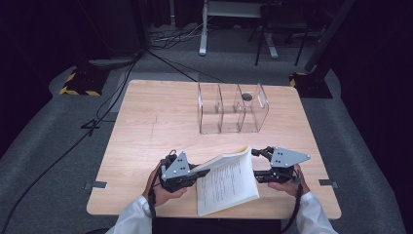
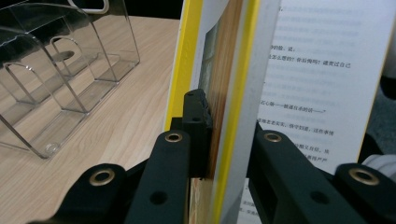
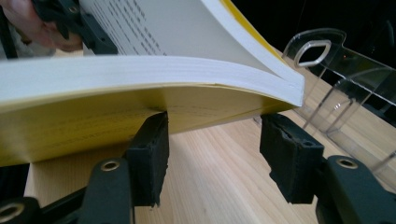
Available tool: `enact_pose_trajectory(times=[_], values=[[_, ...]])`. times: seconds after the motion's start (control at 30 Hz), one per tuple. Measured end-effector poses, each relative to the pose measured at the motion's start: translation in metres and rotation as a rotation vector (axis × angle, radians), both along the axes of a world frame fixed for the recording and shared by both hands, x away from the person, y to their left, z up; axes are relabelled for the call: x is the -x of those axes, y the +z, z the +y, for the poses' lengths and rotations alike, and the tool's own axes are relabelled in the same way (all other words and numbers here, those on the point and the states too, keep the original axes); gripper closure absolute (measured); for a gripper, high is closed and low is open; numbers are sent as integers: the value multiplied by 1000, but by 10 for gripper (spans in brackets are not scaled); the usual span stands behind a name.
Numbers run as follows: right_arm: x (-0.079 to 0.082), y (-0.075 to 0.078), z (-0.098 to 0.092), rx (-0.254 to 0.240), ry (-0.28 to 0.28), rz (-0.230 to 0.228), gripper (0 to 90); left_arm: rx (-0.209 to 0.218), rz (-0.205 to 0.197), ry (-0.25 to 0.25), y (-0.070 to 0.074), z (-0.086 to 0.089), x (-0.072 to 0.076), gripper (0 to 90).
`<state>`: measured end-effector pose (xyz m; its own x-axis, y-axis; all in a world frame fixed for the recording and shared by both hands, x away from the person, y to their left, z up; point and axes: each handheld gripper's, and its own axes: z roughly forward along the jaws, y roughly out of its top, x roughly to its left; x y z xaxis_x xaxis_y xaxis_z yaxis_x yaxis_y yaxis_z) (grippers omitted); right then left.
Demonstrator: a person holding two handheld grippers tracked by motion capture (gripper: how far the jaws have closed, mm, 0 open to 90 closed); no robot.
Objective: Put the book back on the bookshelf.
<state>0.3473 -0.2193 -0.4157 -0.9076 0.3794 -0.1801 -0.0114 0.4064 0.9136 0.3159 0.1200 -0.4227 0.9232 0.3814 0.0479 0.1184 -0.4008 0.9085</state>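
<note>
Left gripper point(image 1: 197, 171) left of book point(image 1: 228, 181), jaws pinching book's left edge, cover and pages clamped between pads. Book open, printed pages up, lifted off wooden table point(image 1: 146, 126) near its front edge. Right gripper point(image 1: 258, 165) at book's right edge, jaws spread, nothing pinched, pads under yellow cover. Clear divided organizer point(image 1: 231, 108) behind book, well apart.

A thick paperback book with a yellow cover and white pages of printed black text point(image 1: 228, 181) is seen open at the near edge of the light wooden surface point(image 1: 146, 126). It is held tilted, its left edge raised and clamped, and its yellow underside point(image 3: 93, 126) is lifted clear of the wood.
</note>
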Motion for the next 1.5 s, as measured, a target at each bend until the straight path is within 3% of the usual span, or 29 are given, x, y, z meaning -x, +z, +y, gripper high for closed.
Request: enact_pose_trajectory(times=[0.13,0.4,0.6,0.87,1.0,1.17,1.33,1.5], values=[[0,5,10,-23,3,-2,444,-1,31,-10,-1,7,-2,804],[1,11,27,-36,8,-10,455,-25,43,-5,-5,19,-2,791],[1,16,41,-37,10,-10,414,-46,50,2,-9,28,-1,811],[-11,17,60,-25,4,17,367,-43,58,6,-11,42,-4,829],[-19,13,69,-16,20,52,346,-27,65,23,-14,50,-5,824],[-18,9,84,14,38,55,333,-22,61,37,-17,57,-3,819],[-16,8,92,26,44,44,323,23,81,-8,-22,56,-6,831],[-16,7,85,24,22,54,300,38,79,-42,-26,42,-10,830]])
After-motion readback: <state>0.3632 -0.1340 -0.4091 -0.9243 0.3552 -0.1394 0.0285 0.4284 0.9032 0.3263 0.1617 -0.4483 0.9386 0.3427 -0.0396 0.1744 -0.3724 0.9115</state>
